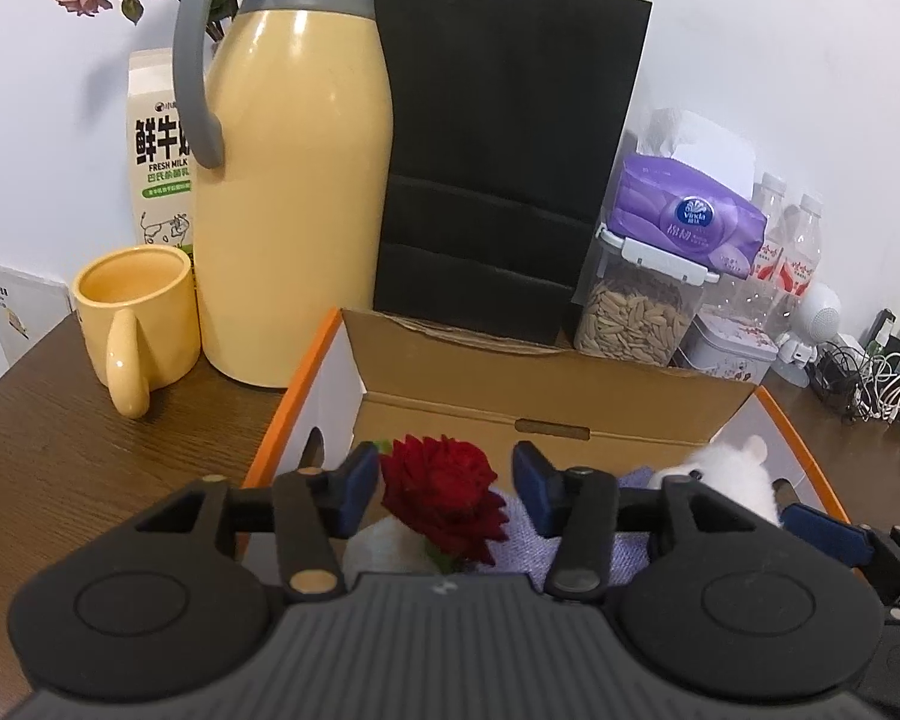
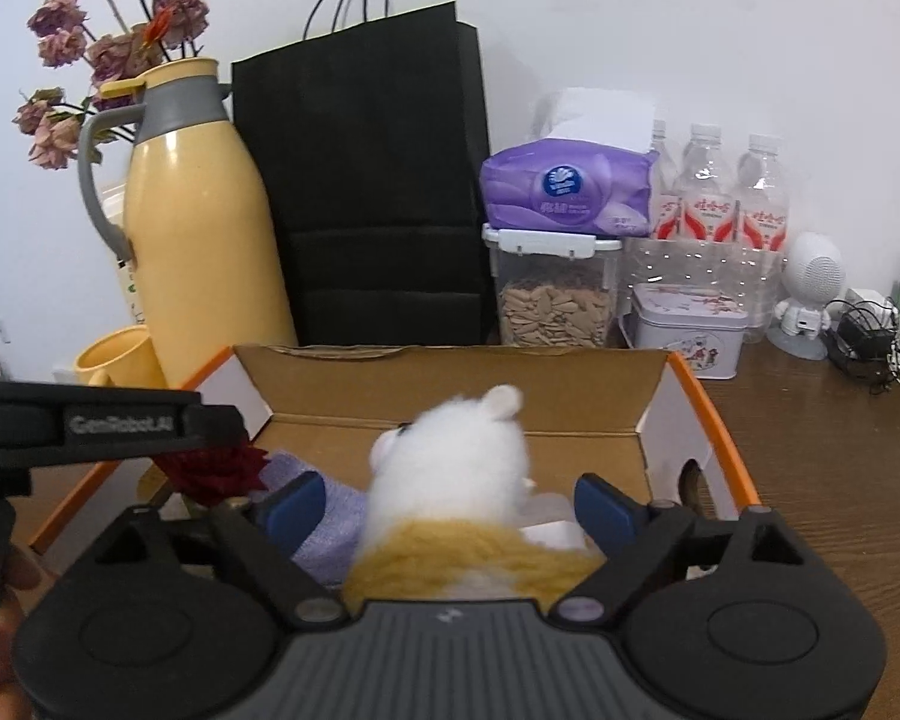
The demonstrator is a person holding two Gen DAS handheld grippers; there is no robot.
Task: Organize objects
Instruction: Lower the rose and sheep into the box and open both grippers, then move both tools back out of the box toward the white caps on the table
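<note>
An open cardboard box (image 1: 540, 384) with orange edges stands on the brown table. A dark red rose (image 1: 444, 498) sits over it between the blue pads of my left gripper (image 1: 447, 483), which is open; the pads flank the bloom closely without squeezing it. My right gripper (image 2: 450, 507) is open wide around a white plush toy (image 2: 450, 462) with a yellow scarf, which rests in the box (image 2: 450, 378) with a gap on each side. A lilac cloth (image 2: 324, 510) lies under both. The rose (image 2: 216, 471) shows below the left gripper's body (image 2: 90, 426) in the right wrist view.
Behind the box stand a yellow jug (image 1: 294, 192), a yellow mug (image 1: 135, 324), a milk carton (image 1: 159, 150), a black paper bag (image 1: 498, 138), a seed jar (image 2: 552, 294) with tissues (image 2: 570, 186) on top, a tin (image 2: 687, 330), water bottles (image 2: 708, 204) and cables (image 2: 882, 342).
</note>
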